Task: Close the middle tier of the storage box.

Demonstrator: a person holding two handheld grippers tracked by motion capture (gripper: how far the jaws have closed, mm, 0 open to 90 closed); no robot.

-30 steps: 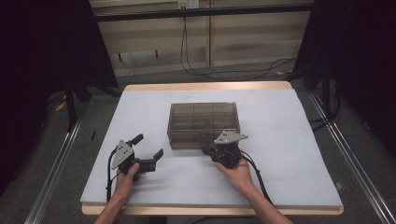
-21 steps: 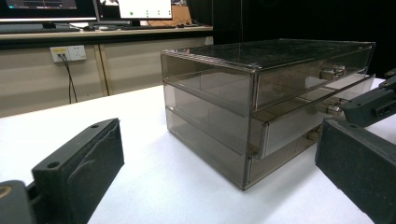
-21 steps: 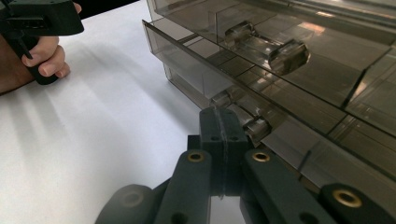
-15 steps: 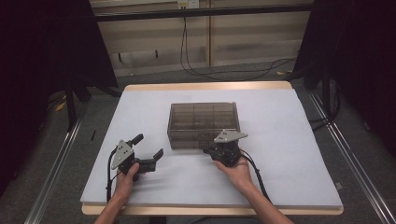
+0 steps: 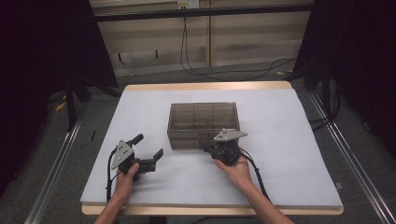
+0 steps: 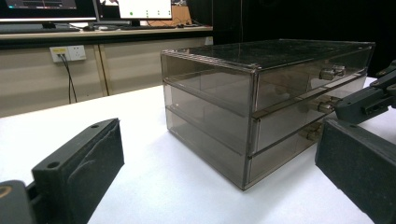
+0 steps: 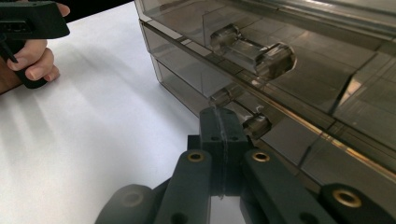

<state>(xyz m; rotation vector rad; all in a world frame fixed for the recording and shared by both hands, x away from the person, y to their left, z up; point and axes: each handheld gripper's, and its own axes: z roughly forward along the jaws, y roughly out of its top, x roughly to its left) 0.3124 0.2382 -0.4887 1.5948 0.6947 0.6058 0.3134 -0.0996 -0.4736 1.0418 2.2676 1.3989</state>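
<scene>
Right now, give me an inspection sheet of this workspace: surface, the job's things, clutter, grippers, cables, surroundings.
Surface: white table top with a wooden edge, flat and clean.
Job's things: smoky transparent drawer box, three drawers stacked, each with a clear knob; all look pushed in.
Clutter: nothing seen on the table.
Grippers: left gripper jaws wide apart, off to the box's left, touching nothing. Right gripper jaws pressed together, tips at the lower knob on the box front; whether they pinch it cannot be told.
Cables: one trails from each gripper along the forearm; black wall cables lie on the floor behind the table.
Surroundings: dark curtains either side, pale wall panel with a socket, metal floor rails.
</scene>
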